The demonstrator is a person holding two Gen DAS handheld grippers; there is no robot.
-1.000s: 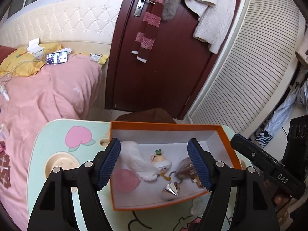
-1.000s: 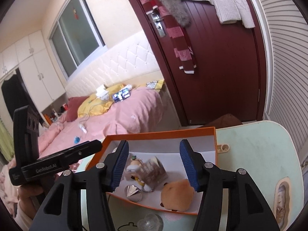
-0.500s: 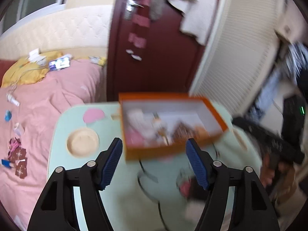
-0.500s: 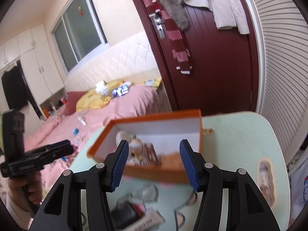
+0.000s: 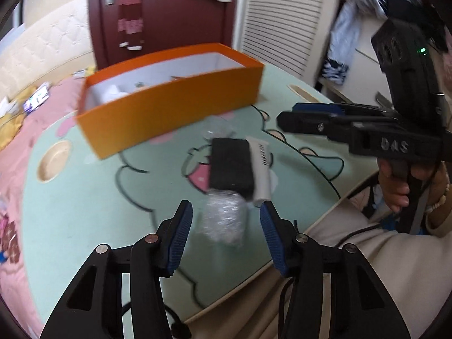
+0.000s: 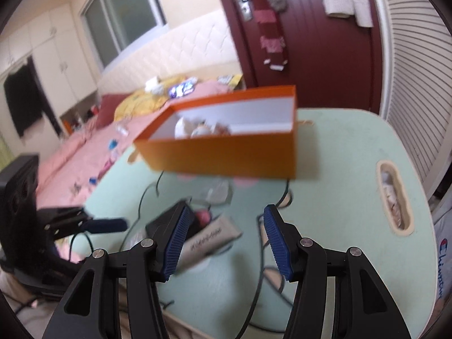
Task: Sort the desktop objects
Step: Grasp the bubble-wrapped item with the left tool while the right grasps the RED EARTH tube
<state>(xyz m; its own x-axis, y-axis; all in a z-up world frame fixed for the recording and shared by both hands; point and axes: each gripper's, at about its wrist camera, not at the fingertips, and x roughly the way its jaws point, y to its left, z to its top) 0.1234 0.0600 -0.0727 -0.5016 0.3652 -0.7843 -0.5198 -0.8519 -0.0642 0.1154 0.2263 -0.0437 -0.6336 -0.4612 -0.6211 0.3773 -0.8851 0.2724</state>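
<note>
A crumpled clear plastic wad point(image 5: 223, 219) lies on the green cartoon table point(image 5: 84, 197) between the fingers of my left gripper point(image 5: 226, 226). Its jaws are closing, with a gap showing on both sides of the wad. Just beyond lie a black box point(image 5: 230, 163) and a white tube point(image 5: 261, 169). The orange box point(image 5: 169, 104) with small items inside stands farther back. My right gripper point(image 6: 226, 226) hangs open over the table, nothing between its pads. The white tube point(image 6: 212, 237) and black box point(image 6: 165, 221) lie by its left finger. The orange box point(image 6: 226, 155) is behind.
A small clear item point(image 6: 217, 195) lies in front of the orange box. The table has a slot cutout point(image 6: 392, 195) and a round recess point(image 5: 53, 156). A pink bed point(image 6: 84, 155) lies left, a dark red door point(image 6: 310, 42) behind. A person's lap point(image 5: 339, 243) meets the near edge.
Both grippers pulled back from above the orange box toward the near edge and sank lower. The left jaws narrowed, and the plastic wad now lies between them. The right jaws kept their width.
</note>
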